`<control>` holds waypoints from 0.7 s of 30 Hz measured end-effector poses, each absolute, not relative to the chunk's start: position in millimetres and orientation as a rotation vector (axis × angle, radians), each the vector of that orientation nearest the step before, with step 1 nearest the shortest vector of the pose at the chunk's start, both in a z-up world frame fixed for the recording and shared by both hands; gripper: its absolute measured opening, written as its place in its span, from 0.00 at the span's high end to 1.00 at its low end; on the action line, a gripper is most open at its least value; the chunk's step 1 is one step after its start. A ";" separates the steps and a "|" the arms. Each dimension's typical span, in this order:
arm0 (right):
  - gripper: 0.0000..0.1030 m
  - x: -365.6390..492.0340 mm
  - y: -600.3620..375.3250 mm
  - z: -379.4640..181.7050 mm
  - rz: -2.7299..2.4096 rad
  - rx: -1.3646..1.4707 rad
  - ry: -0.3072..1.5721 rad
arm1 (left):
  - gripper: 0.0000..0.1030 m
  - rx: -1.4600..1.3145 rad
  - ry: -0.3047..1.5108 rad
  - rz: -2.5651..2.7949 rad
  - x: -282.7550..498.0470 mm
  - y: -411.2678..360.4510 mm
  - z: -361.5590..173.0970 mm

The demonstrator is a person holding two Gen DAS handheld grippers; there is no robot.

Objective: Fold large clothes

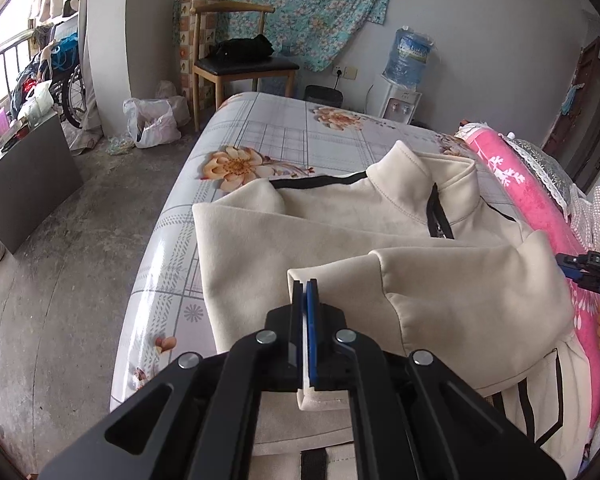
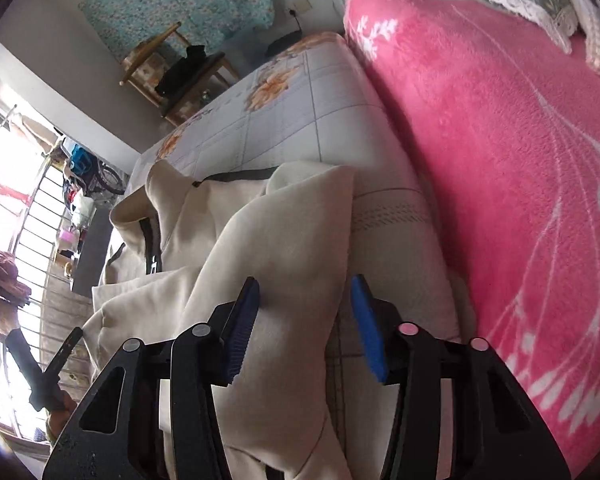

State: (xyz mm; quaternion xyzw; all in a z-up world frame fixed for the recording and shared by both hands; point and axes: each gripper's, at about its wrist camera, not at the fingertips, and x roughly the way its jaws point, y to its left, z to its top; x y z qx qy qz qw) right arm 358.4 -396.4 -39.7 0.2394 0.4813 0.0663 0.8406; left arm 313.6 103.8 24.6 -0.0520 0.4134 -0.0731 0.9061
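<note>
Cream zip-neck jacket (image 1: 332,232) with black piping stripes and black zipper, white bedsheet (image 1: 284,136) with grey check and orange flowers, hot-pink fleece blanket (image 2: 500,140) with white sprigs, turquoise floral cloth (image 1: 296,4) on grey wall, black grippers with blue pads (image 2: 366,328)

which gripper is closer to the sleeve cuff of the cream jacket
Left. The left gripper is clamped on the cuff of the cream jacket; the right gripper straddles a fold elsewhere, pads apart.

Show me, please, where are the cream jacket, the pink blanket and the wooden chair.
cream jacket (image 1: 332,220), left wrist view, on its chest below the collar.
pink blanket (image 2: 500,160), right wrist view, on its plush middle.
wooden chair (image 1: 244,66), left wrist view, on its dark seat.
</note>
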 end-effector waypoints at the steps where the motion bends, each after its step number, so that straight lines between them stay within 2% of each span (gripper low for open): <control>1: 0.97 361.1 -397.4 -42.9 0.135 0.506 1.022 | 0.99 -0.111 0.834 -0.155 310.9 104.3 28.9; 6: 0.97 336.6 -400.5 -19.1 0.145 0.487 0.859 | 0.99 -0.112 0.724 -0.146 292.6 107.5 56.5; 14: 0.97 355.6 -411.6 -58.0 0.094 0.550 0.954 | 0.98 -0.101 0.956 -0.087 327.1 108.3 -9.9; 17: 0.86 349.9 -408.8 -44.4 0.051 0.476 0.942 | 0.97 -0.091 0.962 -0.048 325.4 110.1 -9.4; 21: 0.73 324.3 -391.0 -8.2 0.025 0.276 0.846 | 0.97 -0.102 0.868 -0.041 313.0 118.6 14.5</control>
